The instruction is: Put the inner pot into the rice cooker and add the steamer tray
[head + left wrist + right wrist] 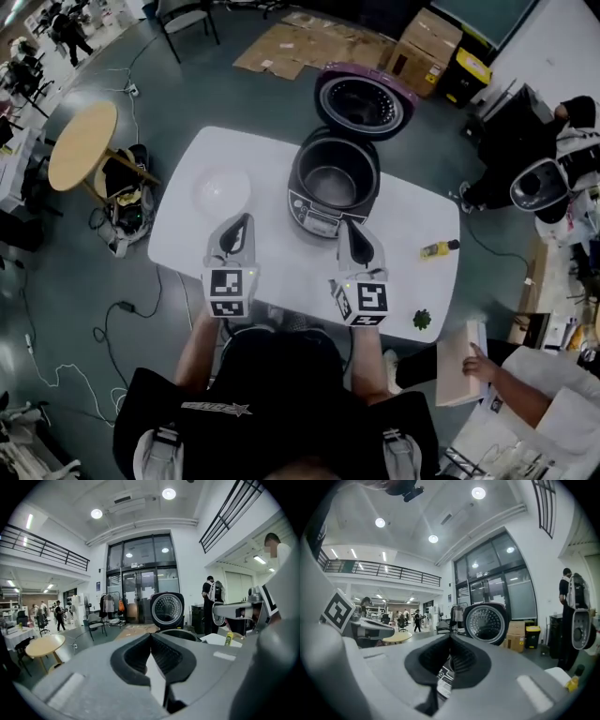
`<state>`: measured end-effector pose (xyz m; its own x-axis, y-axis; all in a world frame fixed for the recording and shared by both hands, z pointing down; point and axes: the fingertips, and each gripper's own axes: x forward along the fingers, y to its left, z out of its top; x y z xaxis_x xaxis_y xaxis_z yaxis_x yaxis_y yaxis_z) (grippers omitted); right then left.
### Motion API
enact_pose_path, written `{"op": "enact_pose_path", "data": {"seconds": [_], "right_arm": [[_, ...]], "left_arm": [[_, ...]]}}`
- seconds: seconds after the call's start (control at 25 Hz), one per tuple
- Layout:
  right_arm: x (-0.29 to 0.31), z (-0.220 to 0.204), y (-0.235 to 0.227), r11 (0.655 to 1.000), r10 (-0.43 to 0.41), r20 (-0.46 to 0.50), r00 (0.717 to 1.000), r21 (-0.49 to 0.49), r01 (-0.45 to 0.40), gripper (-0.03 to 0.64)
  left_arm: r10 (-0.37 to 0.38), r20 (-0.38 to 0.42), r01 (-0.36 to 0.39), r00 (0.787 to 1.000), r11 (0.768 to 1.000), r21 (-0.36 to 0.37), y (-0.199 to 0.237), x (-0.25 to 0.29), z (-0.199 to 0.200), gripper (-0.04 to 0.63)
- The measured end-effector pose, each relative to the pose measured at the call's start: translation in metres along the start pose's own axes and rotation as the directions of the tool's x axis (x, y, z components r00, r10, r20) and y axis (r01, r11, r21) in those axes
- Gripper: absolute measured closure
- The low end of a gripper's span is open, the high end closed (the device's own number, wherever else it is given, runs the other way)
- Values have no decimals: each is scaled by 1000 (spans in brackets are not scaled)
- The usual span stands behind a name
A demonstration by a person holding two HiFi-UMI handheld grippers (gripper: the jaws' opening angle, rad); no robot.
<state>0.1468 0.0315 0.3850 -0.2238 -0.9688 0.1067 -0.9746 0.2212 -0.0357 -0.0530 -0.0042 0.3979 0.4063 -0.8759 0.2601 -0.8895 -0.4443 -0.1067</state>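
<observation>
Both claws are sitting closed, pads together and empty. The left gripper [241, 223] and right gripper [350, 227] are hovering over the near side of the white table [291, 267], both pointing toward twelve o'clock.

The rice cooker [314, 214] is standing just beyond the right gripper. Its lid [364, 98] is hinged open toward one o'clock and its control panel is facing six. A shiny inner pot [332, 181] seems to be sitting inside already.

So the steamer tray [222, 190] is probably next. It is lying on the table at eleven o'clock from the left gripper and nine o'clock from the cooker, well apart from it.

The left claw is going to need to open before reaching it and take the rim, keeping the tray level over the pot's mouth.

Being round, the tray is showing no long axis, and I cannot tell whether its hollow is facing up.
</observation>
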Motion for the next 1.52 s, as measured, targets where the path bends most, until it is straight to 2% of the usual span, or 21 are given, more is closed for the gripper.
{"op": "enact_pose_path", "data": {"seconds": [0.2,0.48,0.8,1.04,1.52], "right_arm": [[0,-4,42,993,118,-4,993,-6,-119,611],[7,-13,98,967,255,-24,967,-11,-255,611],[54,-19,148,947,319,-59,946,0,-320,611],[94,-39,178,951,311,-103,945,25,-310,611],[188,-102,209,972,233,-257,938,67,-223,611]], "left_arm": [[103,-7,-103,995,995,-18,20,-44,-13,584],[220,-35,-221,975,975,-34,51,-91,-35,584],[272,-65,-276,960,960,-56,110,-94,-48,584],[258,-107,-267,960,960,-79,156,-78,-72,584],[103,-238,-133,966,985,-114,225,2,-135,584]]}}
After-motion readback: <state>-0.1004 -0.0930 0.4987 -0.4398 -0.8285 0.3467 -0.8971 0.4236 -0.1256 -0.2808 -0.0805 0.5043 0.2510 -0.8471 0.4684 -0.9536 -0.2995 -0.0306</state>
